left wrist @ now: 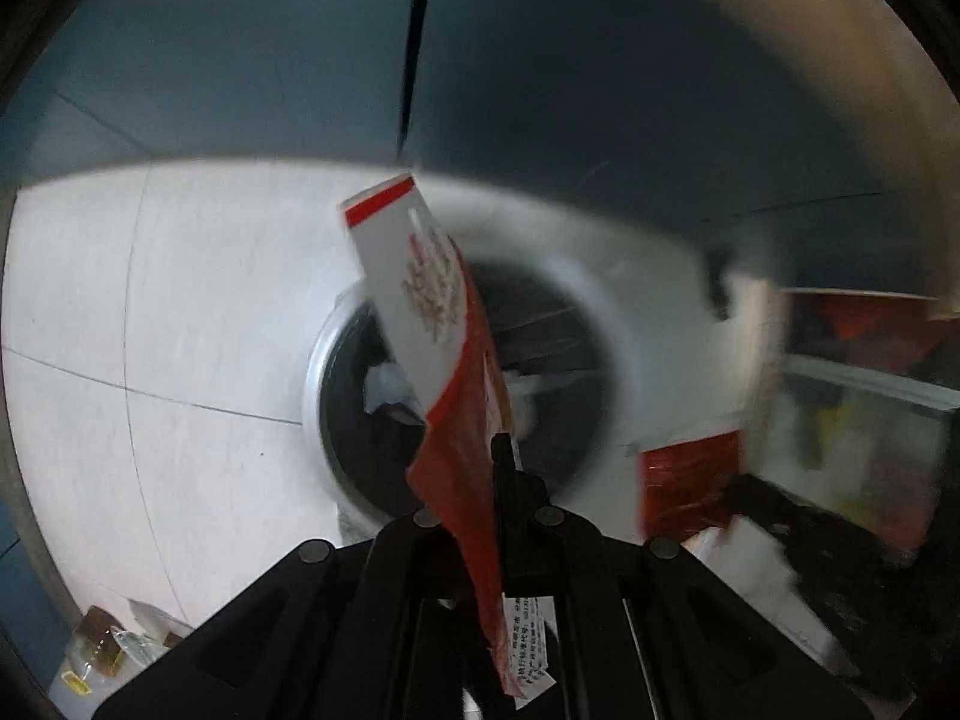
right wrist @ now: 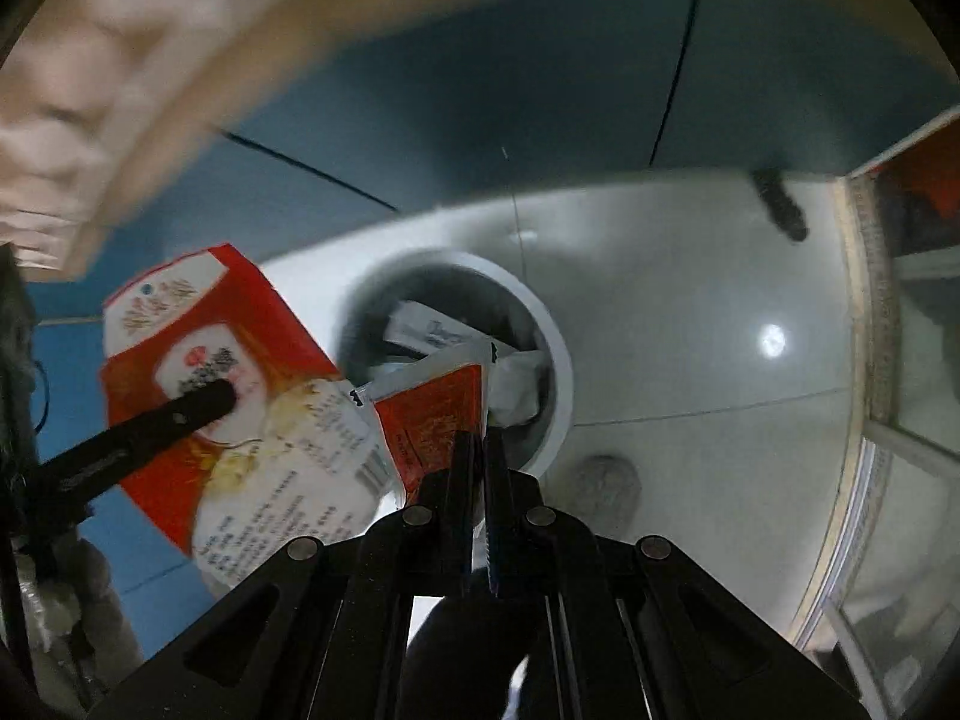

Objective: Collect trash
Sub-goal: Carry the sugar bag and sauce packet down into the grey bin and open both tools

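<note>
My left gripper (left wrist: 489,450) is shut on a large red and white snack bag (left wrist: 432,294) and holds it above a round grey trash bin (left wrist: 315,384) lined with a black bag. In the right wrist view the same bag (right wrist: 240,396) hangs at left with the left finger (right wrist: 180,414) across it. My right gripper (right wrist: 480,438) is shut on a small red and white packet (right wrist: 435,414) over the bin (right wrist: 555,360). White paper and wrappers (right wrist: 516,384) lie inside the bin.
The floor is pale grey tile (left wrist: 180,300) against a dark blue wall (left wrist: 270,60). Clear wrappers (left wrist: 114,648) lie at lower left. A glass-fronted shelf (right wrist: 900,360) stands at right. A grey lump (right wrist: 606,480) lies by the bin.
</note>
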`<state>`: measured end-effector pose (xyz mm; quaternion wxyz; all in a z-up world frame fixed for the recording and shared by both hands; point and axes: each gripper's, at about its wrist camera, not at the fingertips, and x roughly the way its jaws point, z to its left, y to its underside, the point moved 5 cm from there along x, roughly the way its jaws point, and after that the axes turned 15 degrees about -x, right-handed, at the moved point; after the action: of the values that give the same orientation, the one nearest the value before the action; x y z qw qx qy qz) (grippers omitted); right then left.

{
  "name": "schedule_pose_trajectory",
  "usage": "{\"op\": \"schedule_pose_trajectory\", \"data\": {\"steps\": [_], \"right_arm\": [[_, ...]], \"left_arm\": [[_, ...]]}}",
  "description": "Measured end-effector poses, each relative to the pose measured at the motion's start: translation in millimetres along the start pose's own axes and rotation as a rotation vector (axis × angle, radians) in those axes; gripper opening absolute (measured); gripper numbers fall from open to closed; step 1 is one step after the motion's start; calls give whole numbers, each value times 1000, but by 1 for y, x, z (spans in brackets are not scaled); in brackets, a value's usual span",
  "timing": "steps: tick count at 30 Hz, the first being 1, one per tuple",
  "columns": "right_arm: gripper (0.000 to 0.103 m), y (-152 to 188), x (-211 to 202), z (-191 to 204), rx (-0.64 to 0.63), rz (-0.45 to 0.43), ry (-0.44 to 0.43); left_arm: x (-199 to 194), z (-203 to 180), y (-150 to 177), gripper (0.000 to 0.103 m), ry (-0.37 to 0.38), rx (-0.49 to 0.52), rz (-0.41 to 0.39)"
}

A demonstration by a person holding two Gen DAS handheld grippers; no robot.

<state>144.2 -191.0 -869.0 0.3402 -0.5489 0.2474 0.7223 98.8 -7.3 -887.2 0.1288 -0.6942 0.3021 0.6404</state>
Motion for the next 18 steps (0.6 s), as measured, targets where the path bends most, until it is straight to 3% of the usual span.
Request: {"op": "schedule_pose_trajectory", "data": {"steps": [4,7,10,11,12,13,14,15,17,18], "right_arm": [[3,-8,65,-10,-21,30,30],[3,-11,93,-10,-27,56,40],[5,-10,112,-8,-28,102,36],[6,-10,113,-6,-26,108,33],[15,-9,115,-6,-24,112,19],[37,-9,114,-5,-23,112,13],[49,-8,111,-5,-23,106,14],[64,-7,108,-6,-20,95,19],[68,-5,102,-8,-6,87,10],[68,-3,98,-10,4,82,3]], "left_arm": [[73,15,-3,1,-6,-67,84],[80,15,-1,5,12,-83,95],[65,16,6,5,-19,-77,71],[60,19,6,11,-40,-78,58],[53,24,6,29,-44,-79,38],[44,27,7,43,-34,-81,16],[36,31,8,69,-24,-82,0],[26,32,10,76,-23,-82,-29],[11,35,13,79,-22,-80,-69],[3,38,15,91,-21,-88,-87]]}}
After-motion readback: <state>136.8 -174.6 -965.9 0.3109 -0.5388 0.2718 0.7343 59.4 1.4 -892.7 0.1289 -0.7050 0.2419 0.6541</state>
